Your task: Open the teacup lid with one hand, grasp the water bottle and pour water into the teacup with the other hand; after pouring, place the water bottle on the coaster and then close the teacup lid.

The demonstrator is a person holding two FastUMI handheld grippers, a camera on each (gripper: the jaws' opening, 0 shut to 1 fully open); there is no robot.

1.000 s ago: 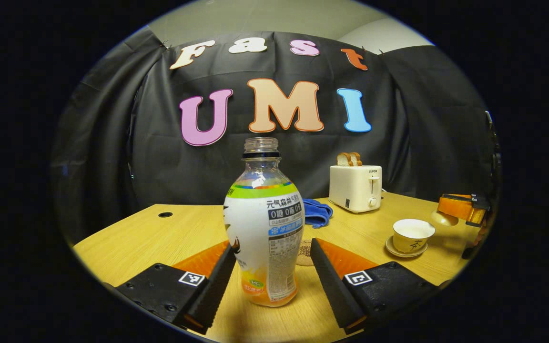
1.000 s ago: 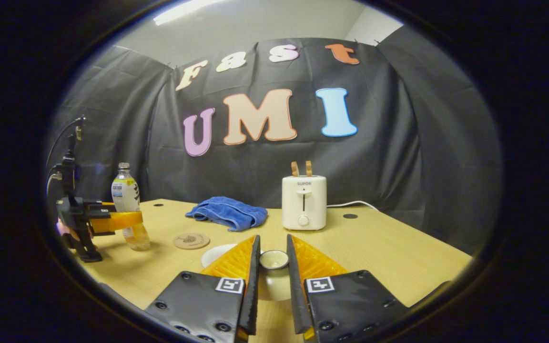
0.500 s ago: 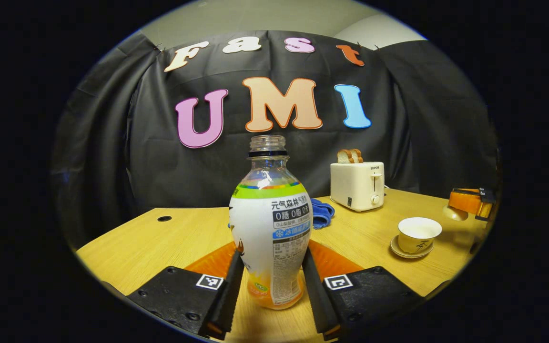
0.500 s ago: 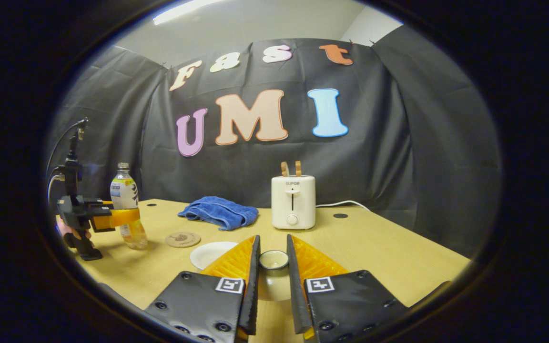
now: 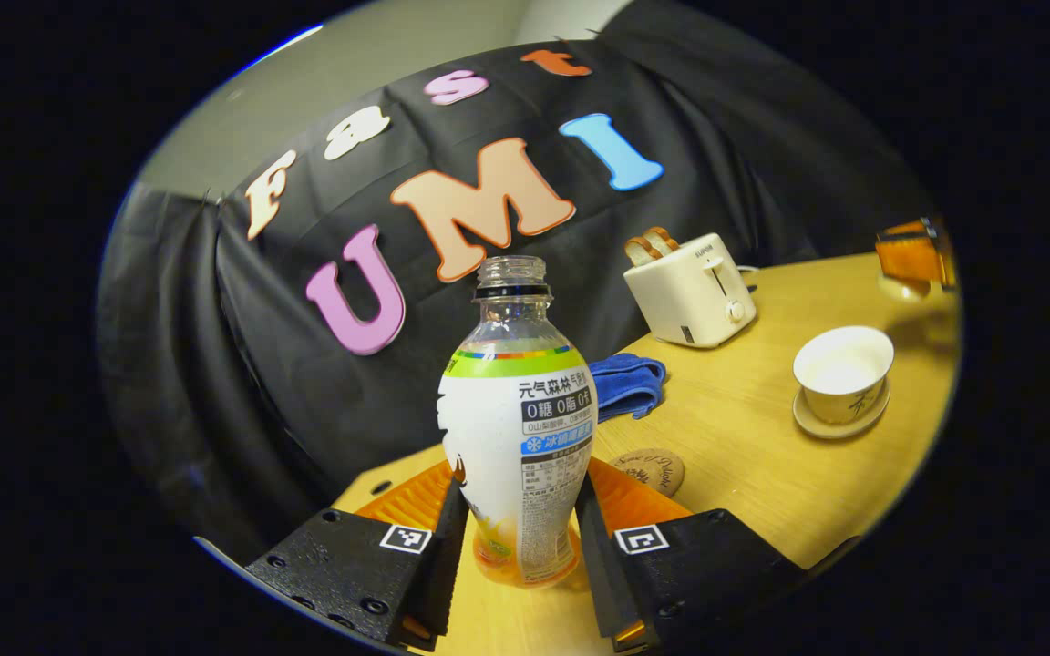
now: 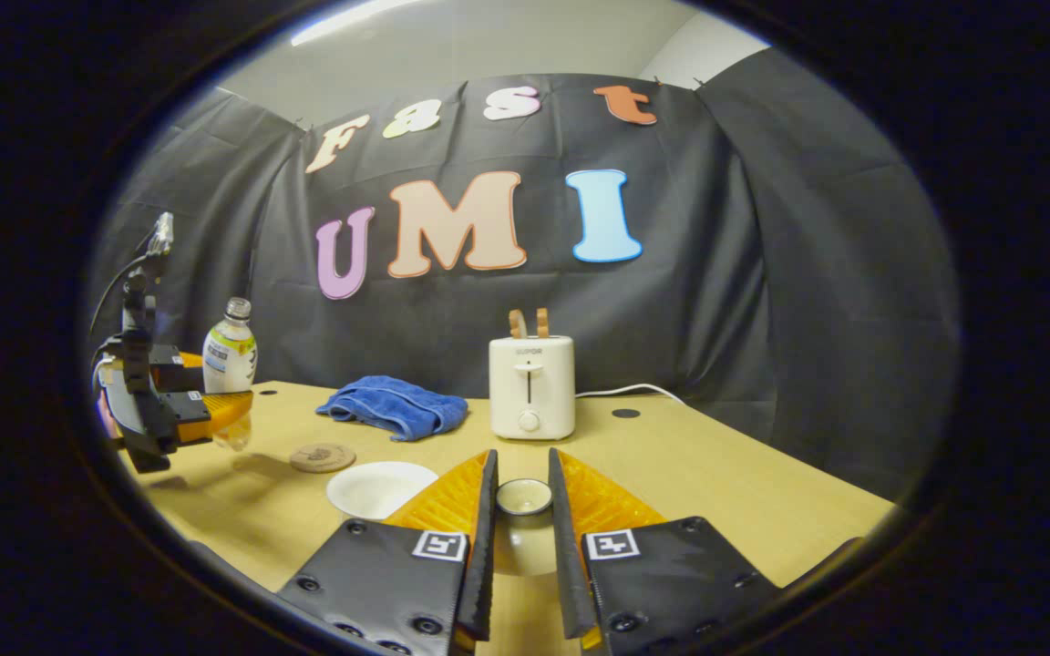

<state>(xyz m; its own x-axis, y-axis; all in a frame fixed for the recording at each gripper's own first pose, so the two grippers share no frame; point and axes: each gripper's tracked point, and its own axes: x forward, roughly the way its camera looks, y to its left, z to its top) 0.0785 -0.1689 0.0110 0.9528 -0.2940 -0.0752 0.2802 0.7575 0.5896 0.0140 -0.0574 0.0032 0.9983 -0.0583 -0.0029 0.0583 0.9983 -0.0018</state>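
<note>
In the left gripper view, a cream two-slot toaster (image 5: 694, 288) with bread slices stood on the pale wooden worktop (image 5: 762, 456). Just left of the toaster lay a crumpled blue cloth (image 5: 627, 384), and nearer than the toaster lay a round cork coaster (image 5: 651, 471). To the toaster's right, the uncovered white teacup (image 5: 842, 374) sat on its saucer. The left claw (image 5: 519, 538) pinched the uncapped clear plastic water bottle (image 5: 516, 428) low on its labelled body, one finger on each side, and the scene looked tilted around it.

In the right gripper view, the toaster (image 6: 531, 386) stood mid-worktop, the blue cloth (image 6: 393, 407) to its left and the coaster (image 6: 323, 456) further left and nearer. The teacup (image 6: 379, 488) stood in front of the toaster, just left of the right claw (image 6: 522, 510), whose fingers pinched the small knob of the white teacup lid (image 6: 525, 497). Far left of the toaster, the left claw (image 6: 215, 415) held the bottle (image 6: 230, 355) above the worktop (image 6: 716, 474).
</note>
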